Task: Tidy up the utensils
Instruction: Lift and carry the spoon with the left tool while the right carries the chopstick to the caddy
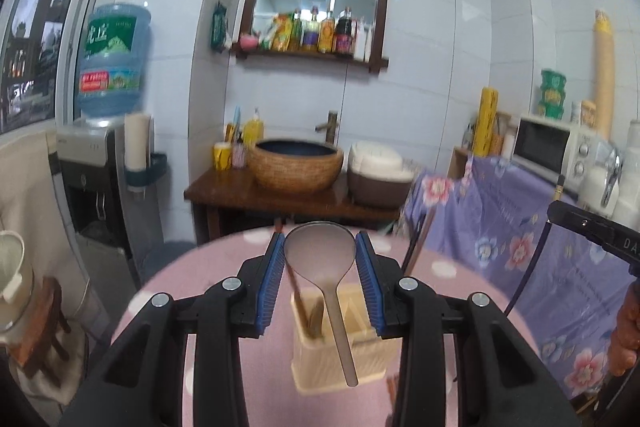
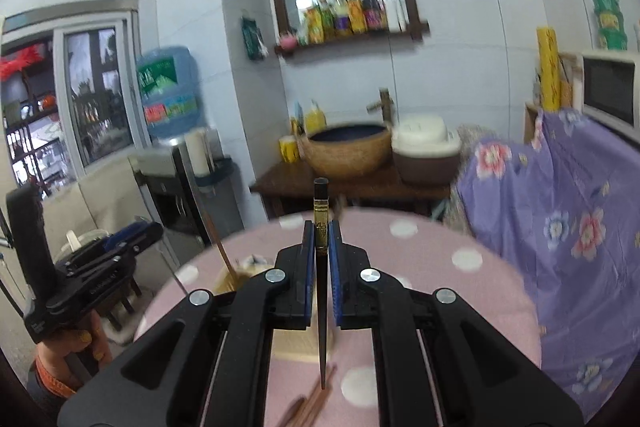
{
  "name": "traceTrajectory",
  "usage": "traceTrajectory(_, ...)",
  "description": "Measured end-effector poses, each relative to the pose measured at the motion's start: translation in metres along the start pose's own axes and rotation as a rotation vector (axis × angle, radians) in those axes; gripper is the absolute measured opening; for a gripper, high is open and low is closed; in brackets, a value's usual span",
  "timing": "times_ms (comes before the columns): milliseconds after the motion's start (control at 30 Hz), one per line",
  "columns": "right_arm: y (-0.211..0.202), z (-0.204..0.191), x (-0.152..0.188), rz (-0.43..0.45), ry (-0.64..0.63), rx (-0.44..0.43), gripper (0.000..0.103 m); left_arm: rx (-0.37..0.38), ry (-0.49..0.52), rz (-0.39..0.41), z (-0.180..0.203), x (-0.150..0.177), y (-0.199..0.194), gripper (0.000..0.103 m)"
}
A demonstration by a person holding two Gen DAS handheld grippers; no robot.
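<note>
In the left wrist view my left gripper (image 1: 320, 247) is shut on the bowl of a metal ladle (image 1: 320, 253), whose handle hangs down over a cream utensil holder (image 1: 340, 351) on the pink dotted table (image 1: 208, 267). A brown chopstick (image 1: 302, 303) stands in the holder. In the right wrist view my right gripper (image 2: 321, 239) is shut on a dark chopstick (image 2: 321, 211) with a gold band, held upright above the table (image 2: 440, 283). More brown chopsticks (image 2: 316, 399) lie on the table below it. The holder (image 2: 236, 277) shows partly to the left.
A purple floral cloth (image 2: 568, 211) covers a counter on the right, with a microwave (image 1: 556, 147) on it. Behind the table stand a wooden washstand with a woven basin (image 1: 298, 163), a rice cooker (image 1: 378, 173) and a water dispenser (image 1: 108, 75).
</note>
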State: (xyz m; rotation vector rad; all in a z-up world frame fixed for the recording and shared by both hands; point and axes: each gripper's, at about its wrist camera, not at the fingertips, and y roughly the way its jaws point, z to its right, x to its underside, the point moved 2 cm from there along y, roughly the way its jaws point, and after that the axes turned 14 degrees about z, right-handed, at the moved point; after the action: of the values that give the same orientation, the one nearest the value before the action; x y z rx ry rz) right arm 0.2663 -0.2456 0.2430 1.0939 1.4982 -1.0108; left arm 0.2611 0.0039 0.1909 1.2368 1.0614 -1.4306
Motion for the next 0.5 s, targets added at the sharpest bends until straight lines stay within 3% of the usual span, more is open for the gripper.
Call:
traceTrajectory(100,0.01,-0.012,-0.04,0.073,0.014,-0.018,0.008,-0.003,0.0,0.039,0.005,-0.028,0.019,0.036)
traceTrajectory(200,0.025,-0.023,-0.054,0.119,0.018,-0.011,0.008,-0.024,0.001,0.05,0.01,-0.033,0.04,0.036)
traceTrajectory(367,0.054,-0.029,-0.021,0.117,0.029,0.023,0.008,-0.062,0.07,0.008,0.019,0.008,0.065,0.036)
traceTrajectory(500,0.078,-0.024,0.026,0.038,0.056,0.062,0.008,-0.062,0.064,-0.059,0.017,0.049,0.07,0.036)
